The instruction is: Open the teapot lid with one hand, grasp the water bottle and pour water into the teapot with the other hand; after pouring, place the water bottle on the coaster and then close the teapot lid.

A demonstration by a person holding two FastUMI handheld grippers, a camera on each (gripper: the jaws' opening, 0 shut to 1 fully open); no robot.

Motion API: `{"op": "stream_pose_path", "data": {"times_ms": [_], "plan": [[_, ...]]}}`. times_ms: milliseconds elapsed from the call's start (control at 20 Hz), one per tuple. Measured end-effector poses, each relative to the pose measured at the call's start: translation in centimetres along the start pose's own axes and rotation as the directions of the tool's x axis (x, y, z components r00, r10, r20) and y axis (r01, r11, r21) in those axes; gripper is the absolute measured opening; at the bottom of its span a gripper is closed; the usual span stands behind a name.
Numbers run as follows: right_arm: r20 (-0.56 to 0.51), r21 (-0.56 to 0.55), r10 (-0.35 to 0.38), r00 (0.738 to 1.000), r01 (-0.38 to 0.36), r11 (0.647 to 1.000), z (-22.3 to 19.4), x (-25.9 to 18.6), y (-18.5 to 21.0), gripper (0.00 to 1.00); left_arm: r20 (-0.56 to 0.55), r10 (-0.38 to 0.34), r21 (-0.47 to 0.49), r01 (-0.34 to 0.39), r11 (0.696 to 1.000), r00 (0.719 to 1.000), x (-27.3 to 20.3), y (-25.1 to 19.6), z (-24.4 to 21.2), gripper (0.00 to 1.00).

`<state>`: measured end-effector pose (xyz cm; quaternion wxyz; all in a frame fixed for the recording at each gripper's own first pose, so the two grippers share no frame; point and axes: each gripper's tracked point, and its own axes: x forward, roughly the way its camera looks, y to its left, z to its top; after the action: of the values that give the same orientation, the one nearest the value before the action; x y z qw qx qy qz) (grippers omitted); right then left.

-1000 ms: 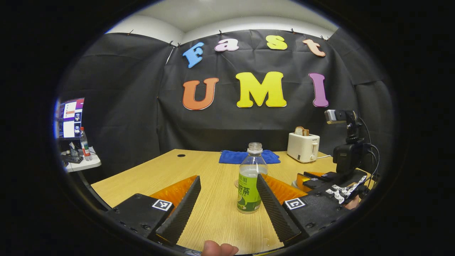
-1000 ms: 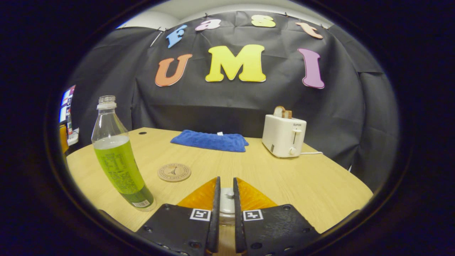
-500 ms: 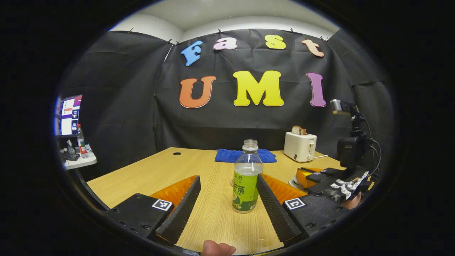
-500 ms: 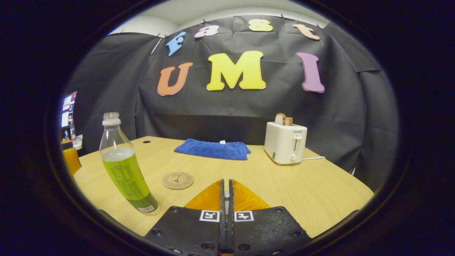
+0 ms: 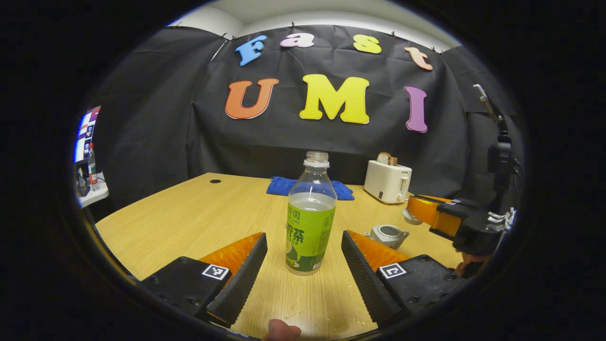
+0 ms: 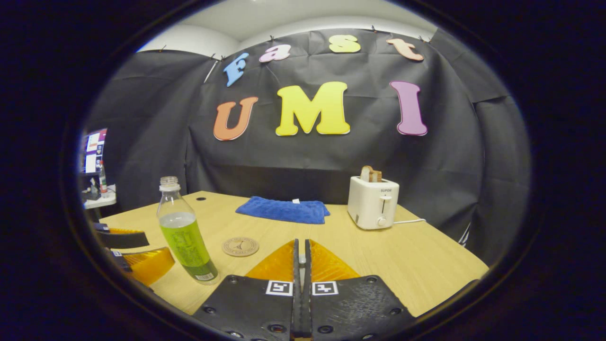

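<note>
The left gripper (image 5: 303,265) has its two fingers wide apart at the bottom of the left gripper view, with the water bottle (image 5: 310,222) standing between them in the middle and touching neither, so I think the best move is to slide in straight and squeeze the green label part gently, keeping the bottle upright because it has no cap. The right gripper (image 6: 301,284) has its fingers squeezed together on a tiny knob, probably the lid, though most of it is hidden. The teapot (image 5: 389,235) sits open at the lower right of the left gripper view, and the coaster (image 6: 240,246) lies near the bottle.
</note>
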<state>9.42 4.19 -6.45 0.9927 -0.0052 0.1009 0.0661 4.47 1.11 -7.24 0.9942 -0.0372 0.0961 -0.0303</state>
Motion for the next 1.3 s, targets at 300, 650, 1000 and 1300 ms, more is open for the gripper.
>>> {"op": "stream_pose_path", "data": {"times_ms": [300,650,1000,1300], "plan": [[0.001,-0.022,-0.005,1.000,0.005,1.000,0.0,-0.9,-1.0,0.00,-0.052,-0.005,0.022,0.006,1.000,0.999,3.0,-0.5,-2.0,0.99],[-0.007,-0.026,0.006,1.000,-0.006,1.000,-0.1,-1.0,-1.3,0.00,-0.089,0.010,0.040,-0.007,0.999,0.996,4.7,-0.1,-2.7,0.99],[-0.009,-0.012,0.008,1.000,-0.008,1.000,-0.3,-1.8,-2.7,0.00,-0.098,0.025,0.082,-0.017,0.996,0.995,5.1,0.1,-2.6,0.79],[-0.001,0.015,0.005,1.000,-0.005,1.000,-0.4,-2.7,-4.7,0.00,-0.074,0.104,0.276,-0.080,0.958,0.992,4.3,1.1,-0.5,0.75]]}}
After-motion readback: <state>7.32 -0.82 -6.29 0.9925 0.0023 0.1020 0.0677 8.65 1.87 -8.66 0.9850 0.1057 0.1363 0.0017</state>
